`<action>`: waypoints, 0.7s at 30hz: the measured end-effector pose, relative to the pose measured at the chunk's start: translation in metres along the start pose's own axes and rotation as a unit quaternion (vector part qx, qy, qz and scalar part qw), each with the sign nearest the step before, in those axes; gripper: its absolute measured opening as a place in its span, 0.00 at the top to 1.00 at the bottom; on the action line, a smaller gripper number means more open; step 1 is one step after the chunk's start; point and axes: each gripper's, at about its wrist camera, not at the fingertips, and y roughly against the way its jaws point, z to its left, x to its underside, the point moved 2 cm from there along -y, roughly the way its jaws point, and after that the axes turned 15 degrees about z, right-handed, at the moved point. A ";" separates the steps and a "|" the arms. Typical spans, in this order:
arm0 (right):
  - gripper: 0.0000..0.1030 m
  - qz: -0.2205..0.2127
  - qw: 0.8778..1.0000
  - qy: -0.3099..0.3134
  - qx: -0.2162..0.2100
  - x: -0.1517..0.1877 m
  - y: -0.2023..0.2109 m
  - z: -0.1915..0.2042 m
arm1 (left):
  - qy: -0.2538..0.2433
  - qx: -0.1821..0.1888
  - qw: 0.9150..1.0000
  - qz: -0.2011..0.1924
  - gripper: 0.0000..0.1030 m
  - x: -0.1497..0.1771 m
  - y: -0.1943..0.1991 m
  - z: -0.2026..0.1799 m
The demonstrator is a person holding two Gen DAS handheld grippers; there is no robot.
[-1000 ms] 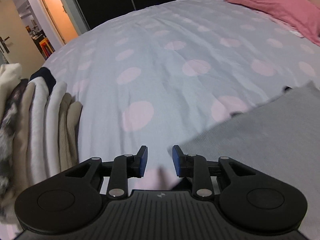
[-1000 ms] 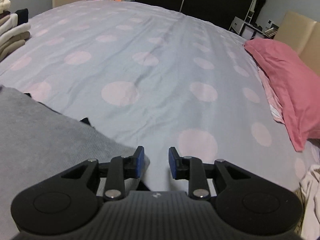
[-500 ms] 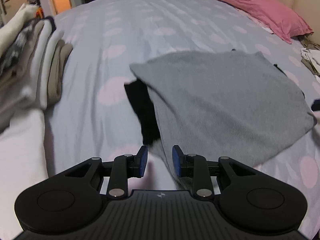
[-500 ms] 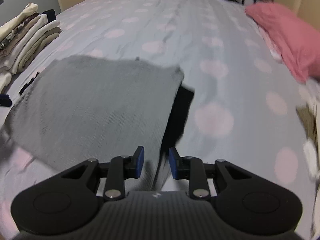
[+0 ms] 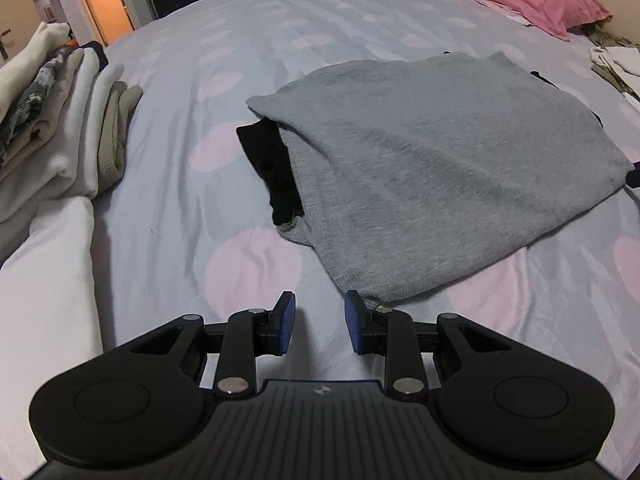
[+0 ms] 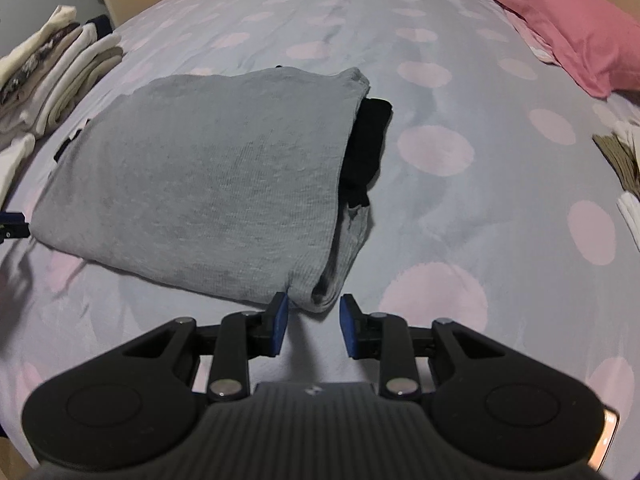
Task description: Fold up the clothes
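We are looking down at a folded grey garment [image 5: 432,168] lying flat on the dotted bedspread [image 5: 208,32], with a black layer [image 5: 272,160] poking out from under its edge. Our left gripper [image 5: 319,321] is hovering just off the garment's near corner, its blue pads parted and nothing between them; the corner is lying just beside the right-hand pad, and we cannot tell whether it is touching. Our right gripper [image 6: 313,326] is sitting at the opposite near corner, jaws likewise parted and gripping nothing; the rolled fold of the garment [image 6: 208,184] is ending right in front of the gap, and the pads are not pressing on it.

Around the garment, a stack of folded clothes [image 5: 60,120] in white, beige and a dark print is resting on the left side of the bed, well apart from the grey piece, with a white folded item [image 5: 48,272] lying nearer to us. A pink pillow [image 6: 568,32] is lying at the far right. More crumpled clothes [image 6: 624,160] are sitting at the right edge. A lit doorway [image 5: 108,4] is showing beyond the bed. Nothing is lying between either gripper and the garment.
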 end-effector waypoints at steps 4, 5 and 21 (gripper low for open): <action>0.69 0.005 1.000 0.013 0.004 0.003 -0.004 0.002 | -0.035 0.008 0.999 0.007 0.76 0.002 0.004 -0.010; 0.69 0.007 1.000 0.016 0.005 0.004 -0.005 0.002 | -0.042 0.009 0.999 0.009 0.76 0.003 0.005 -0.012; 0.91 -0.004 0.999 0.037 0.020 -0.002 0.001 0.005 | -0.061 0.009 0.998 0.014 1.00 0.001 0.022 0.000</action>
